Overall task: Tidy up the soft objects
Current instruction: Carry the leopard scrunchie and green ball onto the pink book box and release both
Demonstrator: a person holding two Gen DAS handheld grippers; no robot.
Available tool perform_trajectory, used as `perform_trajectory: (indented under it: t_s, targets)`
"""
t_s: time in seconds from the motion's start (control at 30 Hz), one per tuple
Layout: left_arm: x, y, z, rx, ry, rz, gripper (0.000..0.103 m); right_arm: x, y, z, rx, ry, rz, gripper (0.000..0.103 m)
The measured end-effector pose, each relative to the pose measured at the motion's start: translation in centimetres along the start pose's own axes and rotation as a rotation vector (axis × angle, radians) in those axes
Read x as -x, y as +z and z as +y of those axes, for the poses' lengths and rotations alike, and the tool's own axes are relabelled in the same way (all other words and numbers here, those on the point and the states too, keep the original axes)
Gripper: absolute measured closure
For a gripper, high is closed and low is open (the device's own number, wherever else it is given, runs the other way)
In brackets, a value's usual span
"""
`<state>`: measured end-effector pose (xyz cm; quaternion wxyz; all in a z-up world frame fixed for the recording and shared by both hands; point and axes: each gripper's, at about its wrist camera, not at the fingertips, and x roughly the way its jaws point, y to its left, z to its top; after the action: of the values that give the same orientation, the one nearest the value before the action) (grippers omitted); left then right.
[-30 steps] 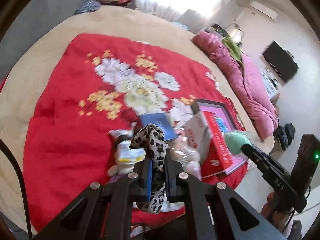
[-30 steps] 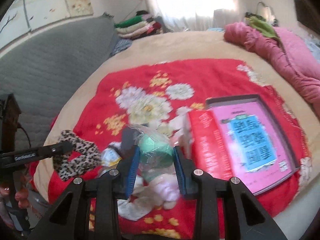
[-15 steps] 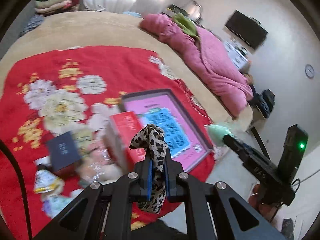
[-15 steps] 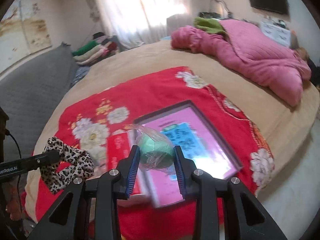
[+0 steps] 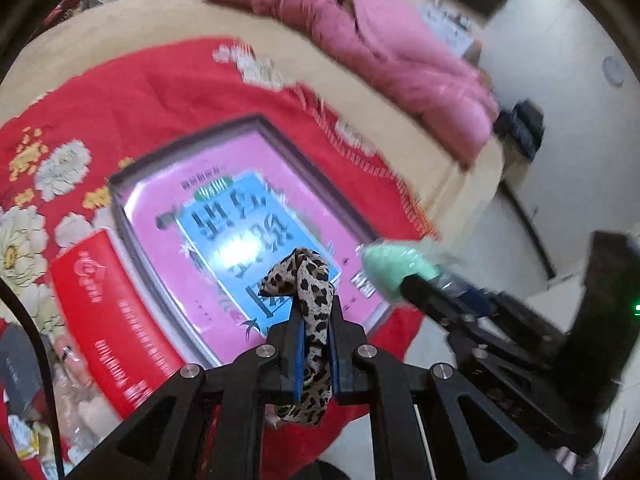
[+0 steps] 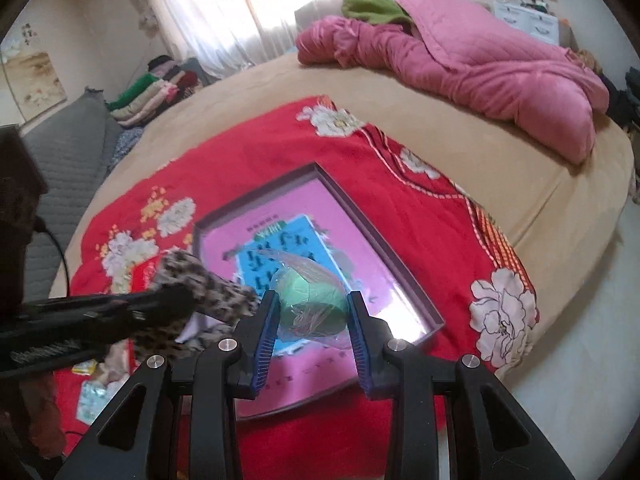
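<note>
The pink box is the landmark here — a shallow open tray with a dark rim and a blue printed panel on its floor, lying flat on the red floral blanket. Both loads hang over it. The left gripper is clenched on a leopard-print scrunchie, which stands up between the blue pads with its loop above the tips and its tail drooping below; seen along the fingers, it sits over the box's near corner, above the blue panel's edge. The right gripper is grasping a mint-green soft ball in clear wrap, pads pressing on both of its sides, over the near part of the blue panel.

Both tools point steeply downward at the box, and the box's long axis runs away from the 2 grippers toward the far side of the blanket. In the right wrist view the scrunchie lies just to the left of the ball, so the 2 tools are close beside each other. Neither is clearly nearer to the box floor; I judge a downward release by either would land inside the rim, though the left one is closer to the edge.

Left of the box stands its red lid or a red carton, and beyond that a heap of small packets. Right of the box the tan bedspread carries a rolled pink quilt; beyond the box is a curtained window.
</note>
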<state>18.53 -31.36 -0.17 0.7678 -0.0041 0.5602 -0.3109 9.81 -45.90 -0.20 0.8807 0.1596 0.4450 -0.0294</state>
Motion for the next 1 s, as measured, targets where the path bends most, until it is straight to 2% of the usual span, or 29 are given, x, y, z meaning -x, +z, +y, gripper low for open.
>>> perform_trajectory:
  t_s: [0.13,0.43,0.63,0.83,1.0]
  targets:
    - [-3.8,-0.4,-0.4,-0.018,0.036,0.096,0.093,-1.5,-0.2,-0.8,0.007,-0.016,0.021,0.068]
    - [-5.7,-1.1,-0.3,-0.032,0.107,0.153,0.092,-4.7,-0.6,-2.0,0.032,-0.072,0.053,0.068]
    - [-6.7,-1.0,-0.1,-0.037,0.130,0.206,0.085,-6.1,-0.7,-2.3,0.040,-0.103,0.077,0.067]
    - [-6.5,-1.3,0.0,-0.032,0.128,0.214,0.070,-7.1,-1.4,-3.0,0.019,-0.119,0.115,0.065]
    - [-5.7,-1.5,-0.1,-0.036,0.131,0.207,0.064,-7.3,-1.9,-3.2,0.016,-0.134,0.133,0.064]
